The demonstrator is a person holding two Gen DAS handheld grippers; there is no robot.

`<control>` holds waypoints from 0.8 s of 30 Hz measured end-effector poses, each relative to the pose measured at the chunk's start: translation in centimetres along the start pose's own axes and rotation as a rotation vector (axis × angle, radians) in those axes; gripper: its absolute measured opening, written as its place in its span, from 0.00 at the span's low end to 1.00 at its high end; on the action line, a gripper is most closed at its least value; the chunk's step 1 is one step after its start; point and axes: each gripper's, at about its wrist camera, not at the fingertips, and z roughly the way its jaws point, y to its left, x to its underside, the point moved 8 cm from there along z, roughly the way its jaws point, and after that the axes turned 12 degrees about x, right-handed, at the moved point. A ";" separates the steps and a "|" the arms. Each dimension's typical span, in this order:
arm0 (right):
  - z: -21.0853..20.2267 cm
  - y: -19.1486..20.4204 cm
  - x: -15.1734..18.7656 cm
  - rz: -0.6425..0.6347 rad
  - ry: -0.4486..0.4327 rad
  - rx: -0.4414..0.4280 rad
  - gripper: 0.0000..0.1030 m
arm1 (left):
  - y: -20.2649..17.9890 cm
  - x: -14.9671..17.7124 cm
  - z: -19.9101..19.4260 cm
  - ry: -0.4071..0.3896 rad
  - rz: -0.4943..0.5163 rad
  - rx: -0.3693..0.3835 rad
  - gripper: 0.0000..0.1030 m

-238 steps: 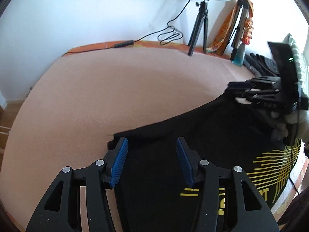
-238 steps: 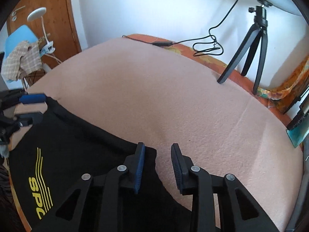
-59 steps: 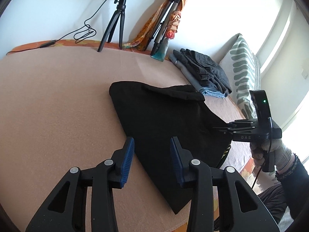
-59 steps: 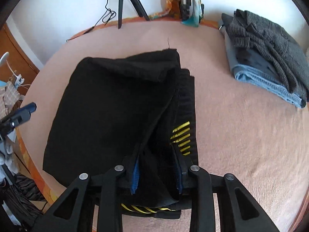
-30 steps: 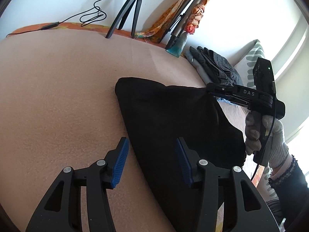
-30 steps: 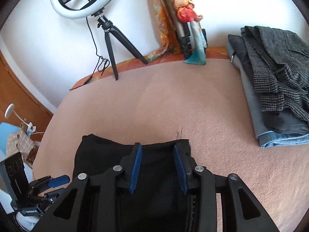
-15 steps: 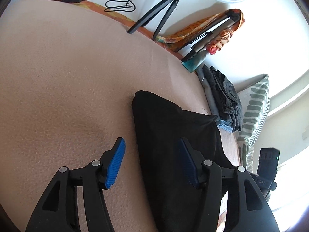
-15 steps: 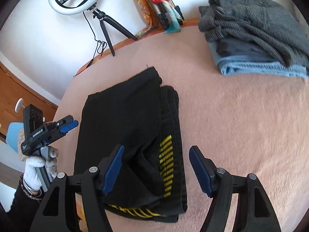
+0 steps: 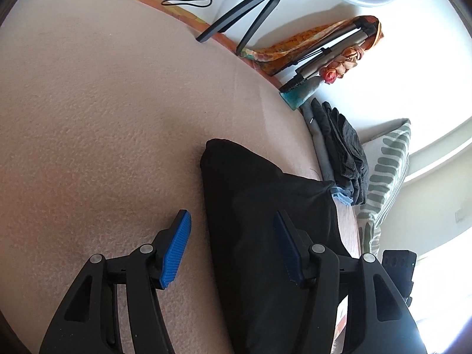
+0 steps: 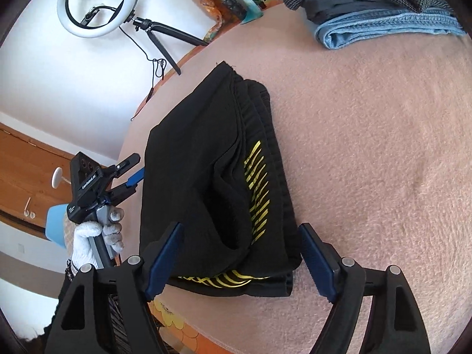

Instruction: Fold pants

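The black pants [image 10: 212,171] with yellow stripes lie folded in a compact bundle on the pink blanket [image 10: 368,147], near its front edge. They also show in the left wrist view [image 9: 265,206]. My right gripper [image 10: 240,253] is open and empty, jaws wide, just above the bundle's near end. My left gripper [image 9: 233,244] is open and empty, straddling the bundle's left edge. It shows from outside in the right wrist view [image 10: 129,171], held by a gloved hand.
A stack of folded grey and blue clothes [image 10: 383,8] lies at the far right of the bed. A ring light on a tripod [image 10: 97,6], a folded tripod with scarf [image 9: 324,56] and a striped pillow [image 9: 386,177] stand along the wall side.
The right gripper let go of the pants, opened wide and drew back over the bundle's near end. The left gripper opened wider and stayed by the bundle's left edge.
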 end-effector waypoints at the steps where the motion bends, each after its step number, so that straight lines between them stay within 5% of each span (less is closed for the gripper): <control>1: 0.0 0.2 0.3 -0.011 0.007 -0.010 0.78 | 0.0 -0.1 0.0 0.001 0.002 0.002 0.56; 6: -0.3 -0.4 0.8 0.038 -0.005 -0.122 0.75 | -0.1 -0.7 0.5 -0.014 -0.004 0.020 0.62; 10: 0.8 -1.1 0.0 0.109 0.002 -0.184 0.46 | -0.5 -1.2 1.5 -0.020 -0.009 0.023 0.62; 20: 1.4 -0.2 0.1 0.050 -0.024 -0.096 0.26 | -1.4 -1.9 3.2 -0.050 0.048 0.001 0.60; 22: 1.2 0.1 0.3 0.024 -0.038 -0.053 0.21 | -1.6 -2.0 3.6 -0.050 0.069 -0.007 0.49; 24: 1.0 0.5 0.4 -0.018 -0.057 0.006 0.19 | -1.4 -1.9 4.1 -0.043 0.048 0.014 0.26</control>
